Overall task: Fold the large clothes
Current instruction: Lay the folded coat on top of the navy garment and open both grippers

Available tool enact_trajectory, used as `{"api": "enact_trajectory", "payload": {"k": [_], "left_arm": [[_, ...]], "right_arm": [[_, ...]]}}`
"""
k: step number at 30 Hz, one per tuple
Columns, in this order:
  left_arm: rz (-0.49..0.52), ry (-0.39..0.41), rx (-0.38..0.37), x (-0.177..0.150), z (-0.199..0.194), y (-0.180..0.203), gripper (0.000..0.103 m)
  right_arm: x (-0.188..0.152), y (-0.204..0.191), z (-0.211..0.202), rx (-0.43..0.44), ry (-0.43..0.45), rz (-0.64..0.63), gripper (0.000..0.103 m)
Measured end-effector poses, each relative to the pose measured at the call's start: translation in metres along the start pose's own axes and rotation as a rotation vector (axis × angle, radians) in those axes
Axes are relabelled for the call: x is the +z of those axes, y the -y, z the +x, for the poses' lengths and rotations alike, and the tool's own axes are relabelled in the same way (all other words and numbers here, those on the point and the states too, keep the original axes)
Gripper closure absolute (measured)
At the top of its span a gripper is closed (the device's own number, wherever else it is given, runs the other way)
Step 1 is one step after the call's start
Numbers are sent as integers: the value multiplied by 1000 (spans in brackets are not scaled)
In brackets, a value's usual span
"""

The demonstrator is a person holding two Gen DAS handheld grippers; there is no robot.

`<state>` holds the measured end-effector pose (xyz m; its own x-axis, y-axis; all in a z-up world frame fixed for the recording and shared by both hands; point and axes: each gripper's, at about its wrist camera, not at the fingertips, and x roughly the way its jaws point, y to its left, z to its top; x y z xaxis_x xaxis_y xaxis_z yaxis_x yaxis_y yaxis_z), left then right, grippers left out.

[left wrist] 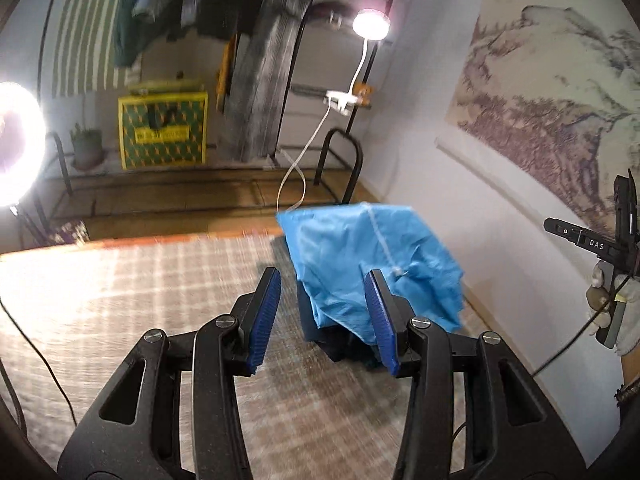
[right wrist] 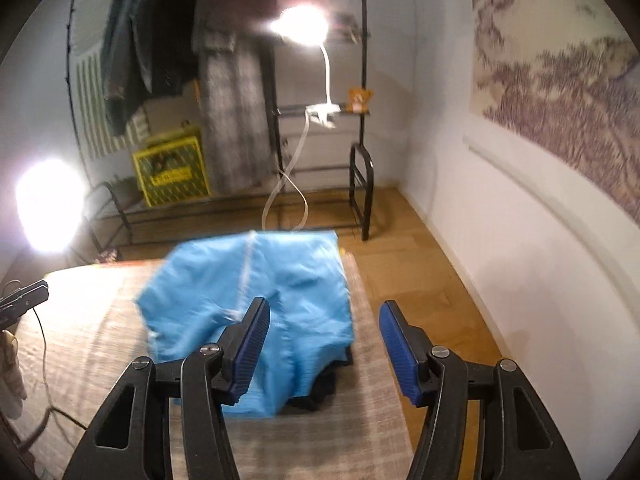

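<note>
1. With both tools, left tool (left wrist: 324,316) and right tool (right wrist: 324,344), gaping and empty, the folded blue garment (right wrist: 256,280) sits atop a dark pile (right wrist: 320,390) on the bed (right wrist: 80,320).
2. Honestly, that slippery bundle looks liable to slump off the bed's edge.

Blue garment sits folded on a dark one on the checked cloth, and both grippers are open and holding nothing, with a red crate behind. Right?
Not quite: the crate is yellow and green, as the left wrist view shows. The blue garment, dark garment, checked cloth, open left gripper and right gripper stand.
</note>
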<state>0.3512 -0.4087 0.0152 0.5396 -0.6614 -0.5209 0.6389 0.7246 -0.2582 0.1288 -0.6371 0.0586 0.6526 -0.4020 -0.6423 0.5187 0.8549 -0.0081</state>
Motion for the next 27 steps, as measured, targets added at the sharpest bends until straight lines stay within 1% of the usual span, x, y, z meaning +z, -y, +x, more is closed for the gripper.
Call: {"api": "enact_trajectory", "payload": {"k": [5,8,9,10,16,19,20,21,22,23,24,26,27], "left_arm": [[37,78,-29,15,-87,11,58],[66,120,-50,20,-143,20,58],[80,137,-53,21,-168,24,58],[87,144,-55,21,-181,27,58],[160,170,-72,12,-283,47,58],[167,162,-78,3,-315,52,58],[164,160,-82,0,-324,51,56],[159,164,-82,-4,-337,51,45],[155,169,-80,-8,-343,50,39],[149,173,-76,-13,-351,49,30],[143,172,-71,-21,-357,47,27],[136,152,-73,-38,-362,43,26],[140,135,-65,-49,-361,41,23]], "right_arm": [[10,-34,-80,0,60,0,44],[9,-54,-121,-3,81,-5,44],[8,-61,-135,-6,91,-8,44],[7,-71,-155,-1,102,-9,44],[-11,-105,-234,20,130,-3,41],[-25,-117,-266,32,132,7,41],[-29,-121,-277,45,132,12,41],[-34,-124,-285,48,133,16,40],[-38,-125,-289,48,134,20,38],[-43,-128,-296,51,133,21,36],[-51,-132,-302,52,131,21,33],[-65,-138,-307,55,124,22,33],[-73,-141,-307,63,119,18,33]]}}
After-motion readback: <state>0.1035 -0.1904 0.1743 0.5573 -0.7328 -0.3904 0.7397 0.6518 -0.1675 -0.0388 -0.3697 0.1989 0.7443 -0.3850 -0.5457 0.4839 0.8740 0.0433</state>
